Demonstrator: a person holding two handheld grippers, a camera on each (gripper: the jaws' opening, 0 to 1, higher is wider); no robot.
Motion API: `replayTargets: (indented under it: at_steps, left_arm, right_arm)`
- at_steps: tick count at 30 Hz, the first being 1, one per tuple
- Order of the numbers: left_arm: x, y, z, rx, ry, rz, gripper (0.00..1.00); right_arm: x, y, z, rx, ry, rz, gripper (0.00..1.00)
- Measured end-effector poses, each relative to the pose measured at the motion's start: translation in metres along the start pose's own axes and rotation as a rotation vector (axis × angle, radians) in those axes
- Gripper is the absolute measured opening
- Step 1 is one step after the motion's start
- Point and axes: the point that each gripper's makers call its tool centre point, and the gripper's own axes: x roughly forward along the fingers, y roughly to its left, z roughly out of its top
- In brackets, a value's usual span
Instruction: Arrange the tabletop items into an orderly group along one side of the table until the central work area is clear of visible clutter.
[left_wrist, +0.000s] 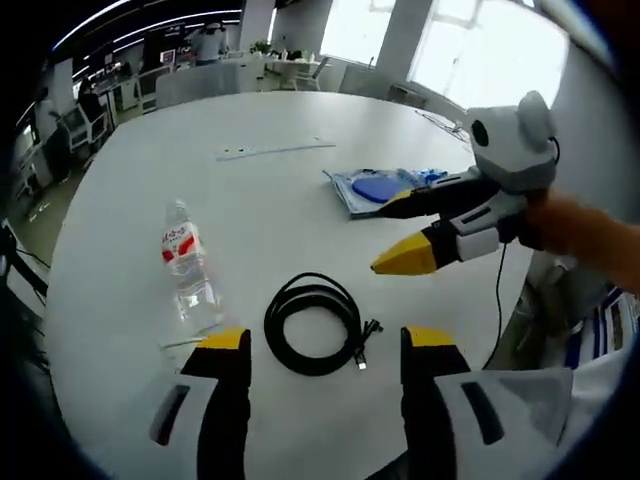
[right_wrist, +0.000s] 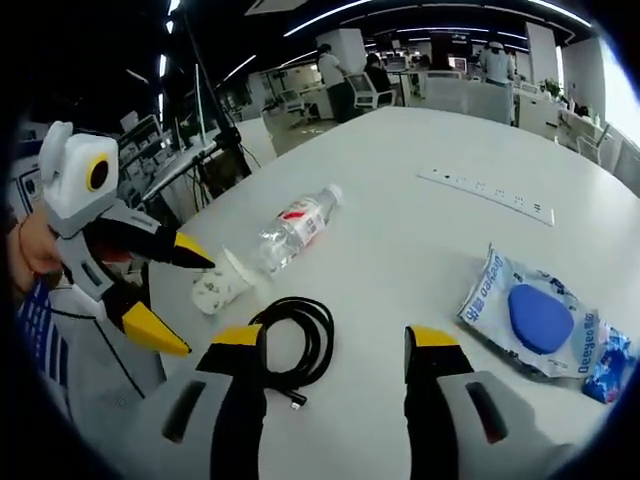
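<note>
in the left gripper view, the white table (left_wrist: 300, 120) runs wide and round, its far edge curving toward the office chairs and its left edge falling off to the floor. furthest left lies a clear water bottle (left_wrist: 187, 268) with a red label, on its side, cap pointing far. just near its base a small crumpled bit of white paper (left_wrist: 180, 345) rests beside the left jaw. right of the bottle sits a coiled black cable (left_wrist: 315, 324), between the jaws of the left gripper (left_wrist: 325, 350), which stand released and well apart, touching nothing. far beyond lies a long white power strip (left_wrist: 275, 150), with bare table all around it. right of the cable the right gripper (left_wrist: 395, 235) comes in, jaws parted and empty, above a blue packet (left_wrist: 375, 190) near the table's right edge.

in the right gripper view, the left gripper (right_wrist: 185, 300) enters at left, jaws spread, just beside the paper (right_wrist: 220, 285) and the bottle (right_wrist: 295, 228). the cable (right_wrist: 295, 340) lies near the left jaw of the right gripper (right_wrist: 335, 345), released. the packet (right_wrist: 540, 315) lies right, the strip (right_wrist: 485, 190) far; open table lies between them.
</note>
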Motion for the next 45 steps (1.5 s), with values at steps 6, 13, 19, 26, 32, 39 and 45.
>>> replayTargets:
  at_steps: [6,13,19,26,32,39,45]
  left_arm:
    - [0.008,0.007,-0.008,-0.044,-0.007,0.036,0.49]
    - [0.026,0.015,-0.019,-0.035,0.021,0.082,0.42]
    - [0.039,0.021,-0.030,-0.042,0.059,0.115,0.36]
    - [0.054,0.026,-0.045,-0.039,0.109,0.149,0.32]
    - [0.065,0.032,-0.054,-0.052,0.134,0.165,0.29]
    - [0.072,0.040,-0.054,-0.052,0.143,0.210,0.23]
    - [0.073,0.045,-0.051,-0.069,0.134,0.229,0.15]
  right_arm:
    - [0.013,0.004,-0.005,-0.020,0.029,0.011,0.52]
    - [0.031,0.009,-0.015,-0.057,0.072,0.016,0.48]
    - [0.045,0.011,-0.029,-0.068,0.111,0.015,0.40]
    - [0.058,0.008,-0.045,-0.065,0.154,0.014,0.29]
    - [0.062,0.007,-0.049,-0.053,0.161,0.006,0.14]
    - [0.064,0.005,-0.051,-0.046,0.160,-0.005,0.03]
    - [0.065,0.003,-0.055,-0.022,0.167,-0.008,0.02]
